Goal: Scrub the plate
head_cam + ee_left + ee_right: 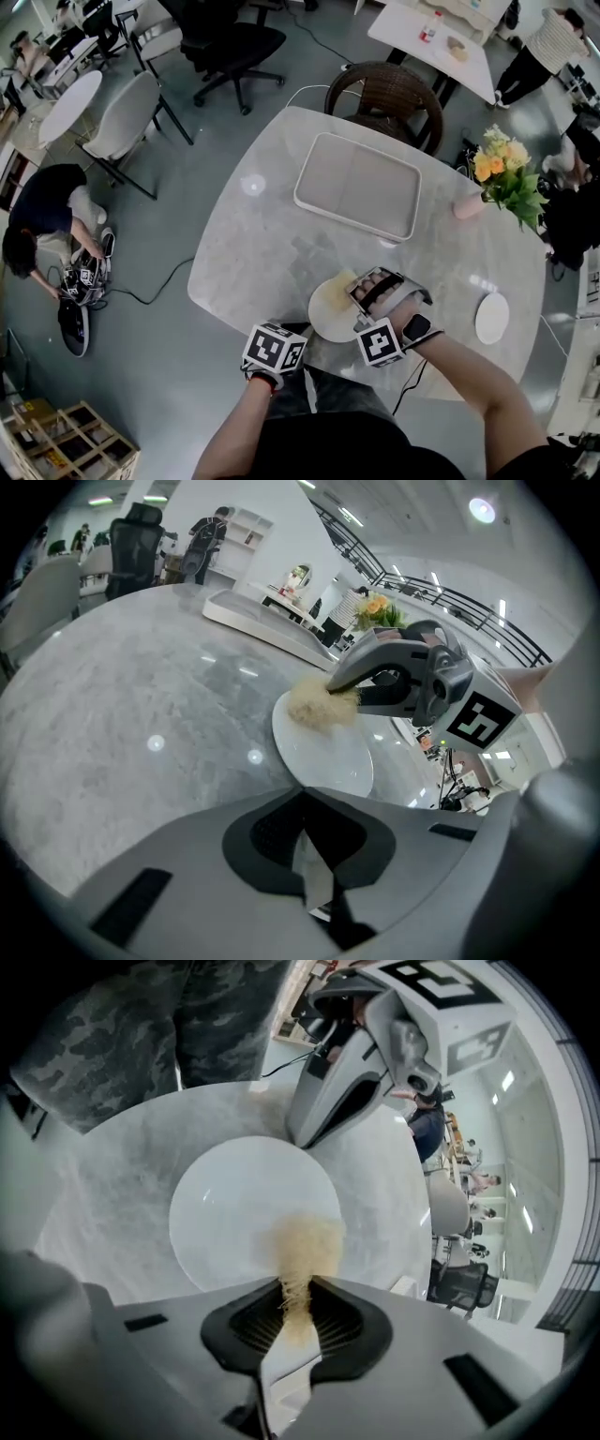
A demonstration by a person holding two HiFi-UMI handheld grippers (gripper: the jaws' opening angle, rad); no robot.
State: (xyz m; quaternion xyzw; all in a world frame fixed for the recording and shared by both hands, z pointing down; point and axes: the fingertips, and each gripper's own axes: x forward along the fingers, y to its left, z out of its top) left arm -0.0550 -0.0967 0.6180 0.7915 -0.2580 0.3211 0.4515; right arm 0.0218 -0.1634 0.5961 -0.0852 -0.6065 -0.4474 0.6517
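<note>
A white plate (328, 314) lies near the marble table's (262, 234) front edge. My left gripper (305, 330) is shut on the plate's near rim; in the left gripper view a thin white edge shows between its pads (314, 869). My right gripper (361, 281) hangs over the plate, shut on a tan fibrous scrubber (305, 1246) whose tuft touches the plate (244, 1204) on its right half. In the left gripper view the scrubber (314, 705) rests on the plate's (323, 752) far part under the right gripper (389, 677). The left gripper (323, 1115) shows at the plate's far rim.
A white rectangular tray (356, 185) sits at the table's middle back. A pink vase of yellow flowers (502, 173) stands at the right, and a small white saucer (491, 318) lies at the right front. A wicker chair (384, 94) is behind the table; a person (42, 225) crouches on the floor at left.
</note>
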